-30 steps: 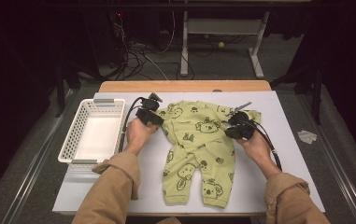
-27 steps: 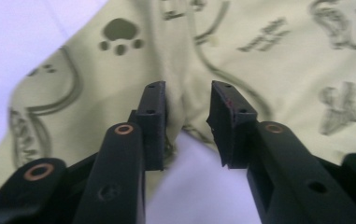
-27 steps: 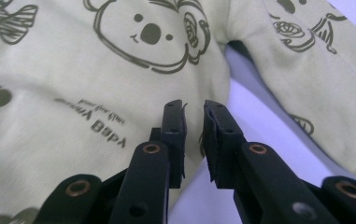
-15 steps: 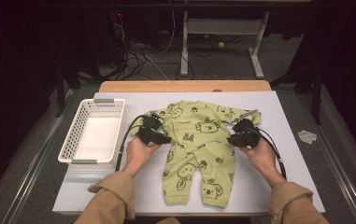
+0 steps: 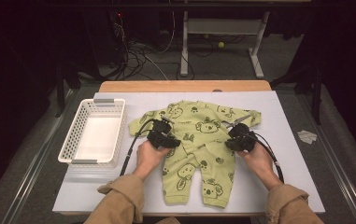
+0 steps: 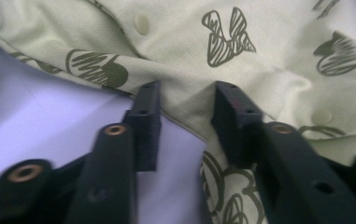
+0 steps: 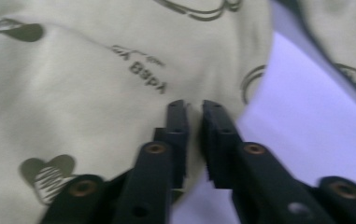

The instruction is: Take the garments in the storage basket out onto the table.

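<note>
A pale green baby romper (image 5: 199,144) with dark koala prints lies flat, face up, on the white table cover (image 5: 288,154), sleeves spread. My left gripper (image 5: 172,140) rests at the romper's left side below the sleeve. In the left gripper view its jaws (image 6: 187,100) stand apart and have just been closing, with the romper's edge (image 6: 185,102) bunched between them. My right gripper (image 5: 231,142) sits at the romper's right side. Its jaws (image 7: 193,109) have just been closing and are nearly together, pinching a thin fold of the romper (image 7: 73,70) at its hem.
A white mesh basket (image 5: 73,140) stands at the table's left. The wooden table edge (image 5: 185,86) runs along the back, with cables and a metal frame on the floor beyond. Bare cover lies to the right of the romper.
Both hands have come back from the sleeves toward the person, to the romper's sides. The sleeves now lie spread out and uncovered.
</note>
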A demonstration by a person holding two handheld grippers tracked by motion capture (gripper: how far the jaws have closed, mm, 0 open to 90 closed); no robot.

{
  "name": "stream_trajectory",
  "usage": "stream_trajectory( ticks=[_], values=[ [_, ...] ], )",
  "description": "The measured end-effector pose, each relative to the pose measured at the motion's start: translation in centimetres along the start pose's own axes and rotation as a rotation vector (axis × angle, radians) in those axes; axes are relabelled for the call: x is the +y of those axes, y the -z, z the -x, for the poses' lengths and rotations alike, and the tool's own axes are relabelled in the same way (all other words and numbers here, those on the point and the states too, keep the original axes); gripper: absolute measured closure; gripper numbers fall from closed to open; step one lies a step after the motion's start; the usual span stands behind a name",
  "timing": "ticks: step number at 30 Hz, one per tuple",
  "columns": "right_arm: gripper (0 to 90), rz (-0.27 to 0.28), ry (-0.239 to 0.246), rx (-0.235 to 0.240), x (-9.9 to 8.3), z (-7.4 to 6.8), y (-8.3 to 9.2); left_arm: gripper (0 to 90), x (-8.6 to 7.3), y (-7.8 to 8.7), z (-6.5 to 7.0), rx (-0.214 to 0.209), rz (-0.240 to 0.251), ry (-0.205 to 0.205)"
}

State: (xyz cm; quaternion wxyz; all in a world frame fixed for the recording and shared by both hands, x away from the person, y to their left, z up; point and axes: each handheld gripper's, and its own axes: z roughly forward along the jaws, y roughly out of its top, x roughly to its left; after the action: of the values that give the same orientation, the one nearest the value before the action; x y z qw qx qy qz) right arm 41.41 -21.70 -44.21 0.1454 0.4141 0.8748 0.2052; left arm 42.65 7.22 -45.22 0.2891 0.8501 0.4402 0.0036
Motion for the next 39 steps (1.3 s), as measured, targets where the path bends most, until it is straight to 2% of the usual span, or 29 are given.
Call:
stream_trajectory(
  ticks=[2, 5, 9, 15, 19, 20, 21, 24, 26, 28, 32, 34, 36, 38, 39],
  values=[
    [88.8, -0.003, 0.017, -0.009, 0.1, -0.3, 0.0, 76.5, 0.1, 0.0, 0.0, -0.031, -0.018, -0.005],
    [90.0, 0.0, 0.019, -0.009, 0.0, -0.3, 0.0, 82.0, 0.0, 0.2, -0.3, -0.053, -0.028, -0.001],
    [90.0, 0.008, 0.02, -0.003, -0.2, -0.2, 0.1, 82.8, -0.6, 1.2, -0.8, -0.017, -0.036, -0.022],
    [90.0, 0.017, 0.021, 0.003, -0.3, -0.1, 0.2, 82.7, -1.7, 3.4, -2.4, 0.05, -0.009, -0.008],
    [88.5, 0.033, 0.027, 0.008, -0.2, -0.4, 0.5, 81.1, -1.9, 3.7, -2.9, 0.049, 0.019, 0.017],
    [86.4, 0.041, 0.028, 0.013, -0.2, -0.5, 0.7, 79.0, -2.0, 3.7, -2.8, 0.047, 0.025, 0.017],
    [84.5, 0.045, 0.027, 0.02, -0.3, -0.6, 0.9, 72.9, -2.1, 3.8, -2.6, 0.027, 0.026, 0.019],
    [81.9, 0.059, 0.034, 0.029, -0.9, -0.9, 1.9, 63.7, -2.9, 4.2, -1.3, 0.006, 0.028, -0.014],
    [80.6, 0.064, 0.028, 0.039, -1.6, -1.1, 2.6, 59.8, -3.8, 4.7, -0.4, -0.009, 0.035, -0.033],
    [79.2, 0.071, 0.022, 0.048, -2.5, -1.2, 3.2, 56.3, -4.6, 4.8, 0.2, -0.02, 0.03, -0.035],
    [74.8, 0.054, 0.015, 0.052, -4.0, -1.7, 3.5, 54.2, -5.9, 4.0, 0.9, -0.028, -0.004, -0.042],
    [73.0, 0.063, 0.002, 0.06, -4.6, -1.8, 3.5, 54.1, -6.1, 3.3, 1.0, -0.033, -0.016, -0.043],
    [70.7, 0.067, -0.009, 0.074, -5.0, -2.0, 3.4, 53.6, -6.1, 3.1, 1.1, -0.029, 0.0, -0.042],
    [69.7, 0.049, 0.018, 0.041, -5.1, -2.4, 3.1, 56.9, -6.1, 3.0, 1.4, 0.003, -0.001, -0.062],
    [70.4, 0.039, 0.016, 0.044, -5.2, -2.5, 2.9, 60.9, -6.2, 3.0, 1.5, 0.025, -0.002, -0.075]
  ],
)
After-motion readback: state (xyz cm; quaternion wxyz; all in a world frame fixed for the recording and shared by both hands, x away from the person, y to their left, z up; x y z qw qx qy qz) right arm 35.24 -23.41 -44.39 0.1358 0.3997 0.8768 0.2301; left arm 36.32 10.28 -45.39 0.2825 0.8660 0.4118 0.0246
